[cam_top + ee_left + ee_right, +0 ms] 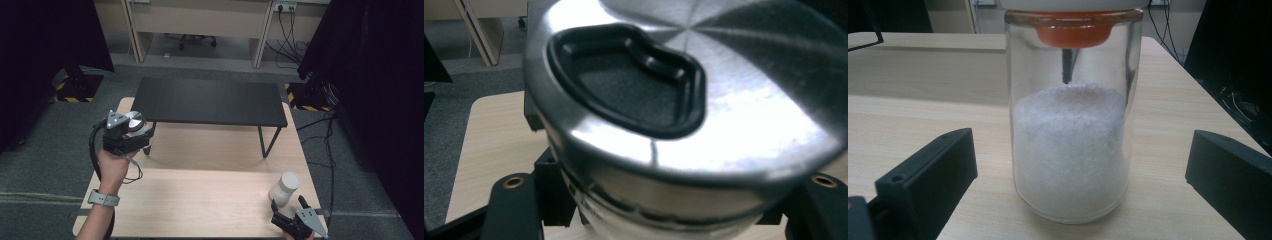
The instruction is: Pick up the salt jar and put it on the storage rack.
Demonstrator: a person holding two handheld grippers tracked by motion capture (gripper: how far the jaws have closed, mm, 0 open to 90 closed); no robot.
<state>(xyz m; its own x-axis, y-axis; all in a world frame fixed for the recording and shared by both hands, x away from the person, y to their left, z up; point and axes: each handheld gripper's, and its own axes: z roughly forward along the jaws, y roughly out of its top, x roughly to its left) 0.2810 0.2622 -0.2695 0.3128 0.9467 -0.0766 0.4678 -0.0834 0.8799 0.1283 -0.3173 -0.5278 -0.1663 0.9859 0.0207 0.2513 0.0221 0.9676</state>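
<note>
Tin (pixel 134 121) clamped in left gripper (pixel 131 131), lifted over table's (pixel 200 200) left edge beside shelf (pixel 210 100). Keep it level, grip firm, clear shelf leg. Right gripper (pixel 288 206) spread around jar (pixel 285 188), untouched; close gently, centred.

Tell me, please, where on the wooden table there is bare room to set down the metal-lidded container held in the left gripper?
The widest bare patch on the wooden table runs between the person's left forearm and the glass jar. The top of the black shelf is bare too. The near right corner is crowded: the right gripper stands open around the jar.
</note>
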